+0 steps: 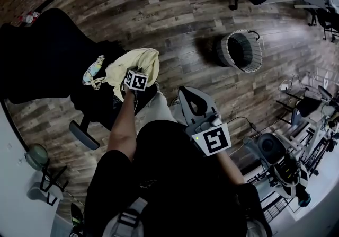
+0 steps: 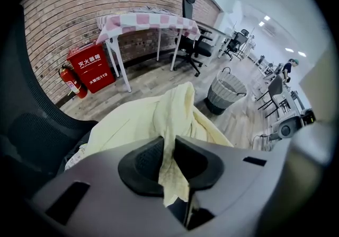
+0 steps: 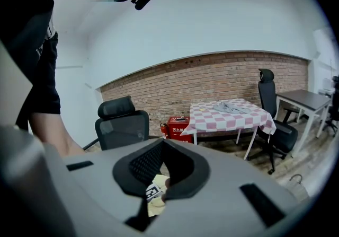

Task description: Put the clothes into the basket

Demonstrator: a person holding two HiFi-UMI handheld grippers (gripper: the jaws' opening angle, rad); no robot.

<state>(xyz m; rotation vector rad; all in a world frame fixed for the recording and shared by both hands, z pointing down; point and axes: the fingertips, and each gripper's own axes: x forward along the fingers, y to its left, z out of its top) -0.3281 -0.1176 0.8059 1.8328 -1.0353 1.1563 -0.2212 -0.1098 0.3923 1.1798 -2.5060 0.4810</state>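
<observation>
- 1 yellow garment (image 1: 143, 61) lies on 1 black chair (image 1: 47, 55), with 1 patterned cloth (image 1: 94, 71) touching it.
- Left gripper (image 2: 169, 146): jaws pinch a fold of the garment.
- Right gripper (image 3: 161, 148): tips together, nothing between them.
- 1 basket (image 1: 225, 50) sits on the floor, well apart from the chair.
- 1 red box (image 2: 91, 66) reads "119", with 1 extinguisher (image 2: 70, 82) beside it.

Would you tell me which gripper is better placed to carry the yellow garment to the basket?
Left: the left gripper grips the yellow garment; the right gripper is shut, empty.
</observation>
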